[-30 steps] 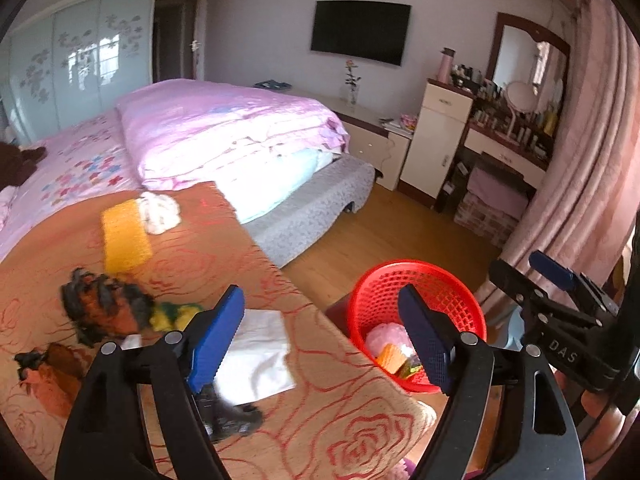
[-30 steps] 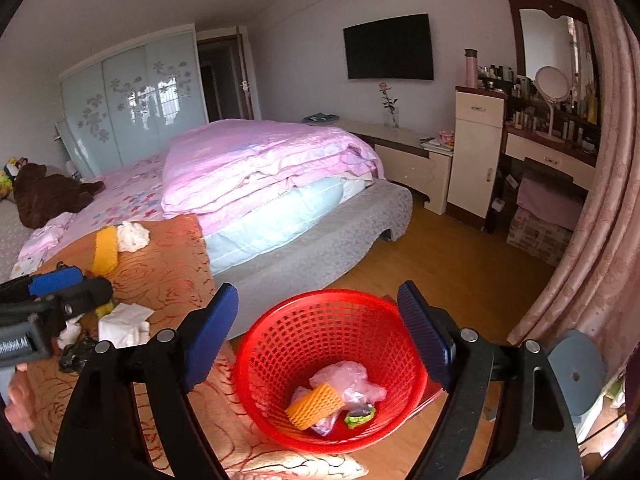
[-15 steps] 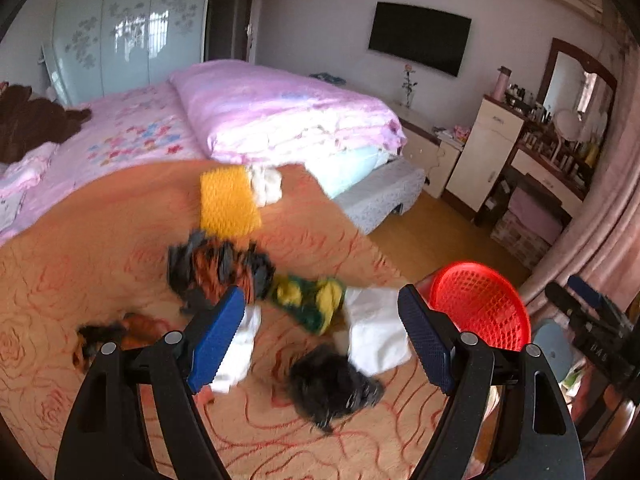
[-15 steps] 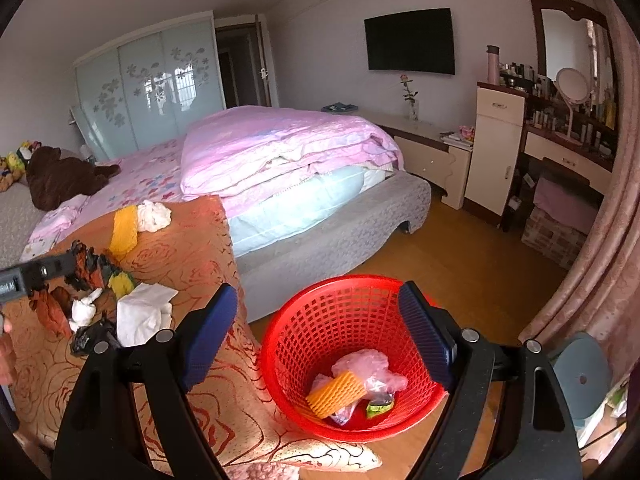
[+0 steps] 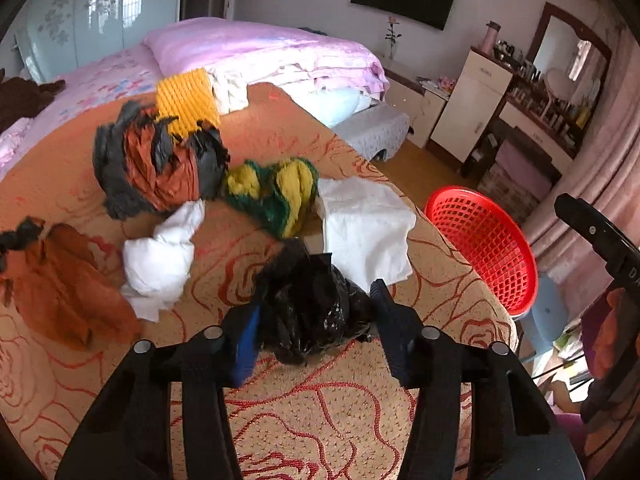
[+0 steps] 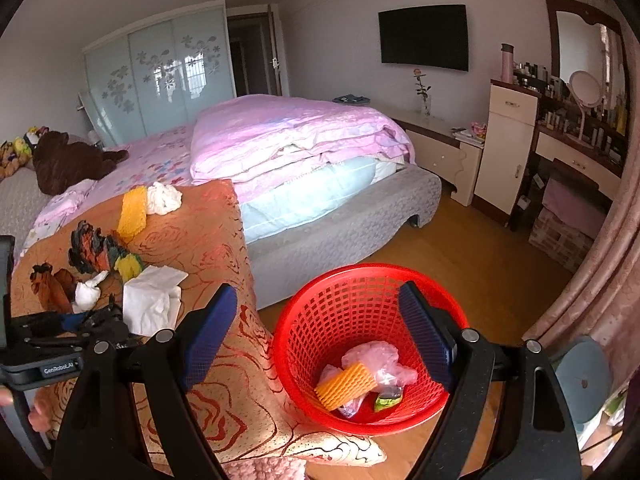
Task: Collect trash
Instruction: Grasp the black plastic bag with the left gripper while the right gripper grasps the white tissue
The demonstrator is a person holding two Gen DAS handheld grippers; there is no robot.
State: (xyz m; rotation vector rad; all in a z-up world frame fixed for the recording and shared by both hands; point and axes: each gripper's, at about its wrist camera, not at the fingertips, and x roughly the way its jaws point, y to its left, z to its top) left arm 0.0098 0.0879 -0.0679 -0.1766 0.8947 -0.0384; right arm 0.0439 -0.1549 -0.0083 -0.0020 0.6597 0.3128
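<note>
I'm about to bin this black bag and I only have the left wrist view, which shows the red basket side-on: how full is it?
Observer: The red basket is mostly empty; only its bottom is covered.
Operator: What's in there?
Observer: A yellow foam net, a crumpled pink plastic bag and a small green-and-yellow scrap.
Operator: Good, so the black bag will fit. Is the right gripper busy?
Observer: No. The right gripper points at the basket, its fingers wide open with nothing held between them.
</note>
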